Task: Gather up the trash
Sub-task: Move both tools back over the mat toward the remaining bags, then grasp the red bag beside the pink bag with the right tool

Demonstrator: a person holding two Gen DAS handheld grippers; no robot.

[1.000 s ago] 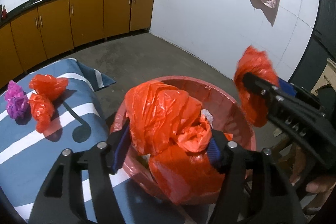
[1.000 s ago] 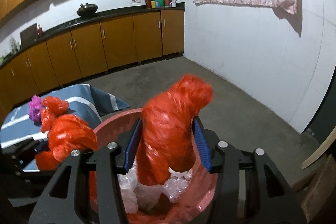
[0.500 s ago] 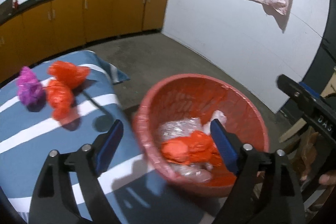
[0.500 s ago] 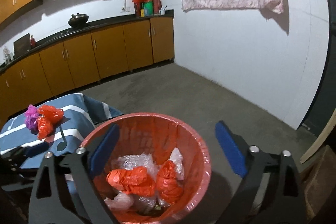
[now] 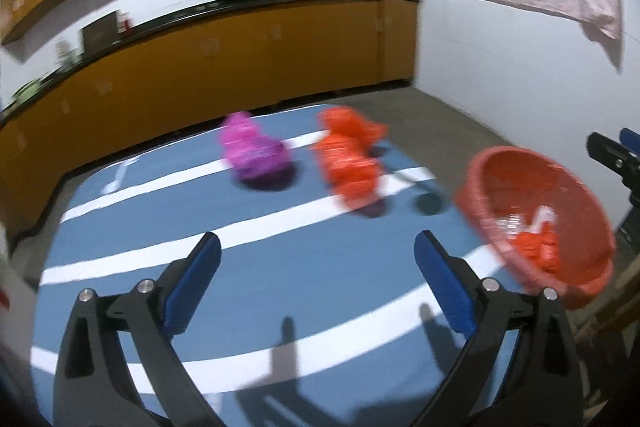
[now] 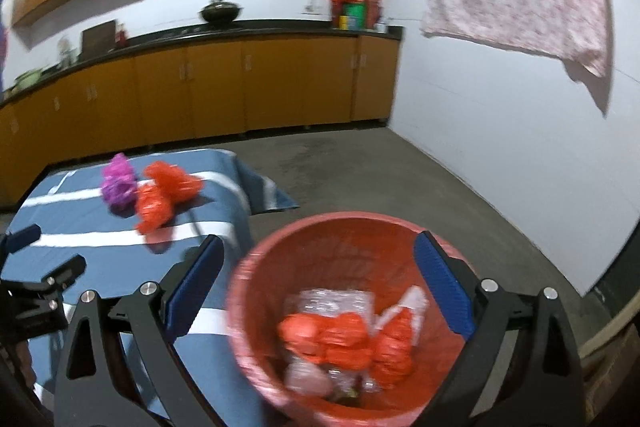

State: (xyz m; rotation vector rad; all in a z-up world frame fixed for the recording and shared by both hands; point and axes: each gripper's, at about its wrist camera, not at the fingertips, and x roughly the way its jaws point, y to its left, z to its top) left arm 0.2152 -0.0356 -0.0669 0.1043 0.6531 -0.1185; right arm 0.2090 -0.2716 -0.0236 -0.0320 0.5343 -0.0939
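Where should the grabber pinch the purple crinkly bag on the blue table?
Probably across the middle of the purple bag, coming from above and the near side. It is a soft, crumpled lump with no handle, so its bulging middle should squash between the pads. The orange bags lie close on its right, so keep that finger clear.

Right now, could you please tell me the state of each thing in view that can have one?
Left gripper: jaws opening, nothing between them.
Right gripper: open, empty, above the bin.
Bin: part filled with bags.
Purple bag: crumpled, on the table.
Orange bags: crumpled, on the table.
Cupboard doors: shut.
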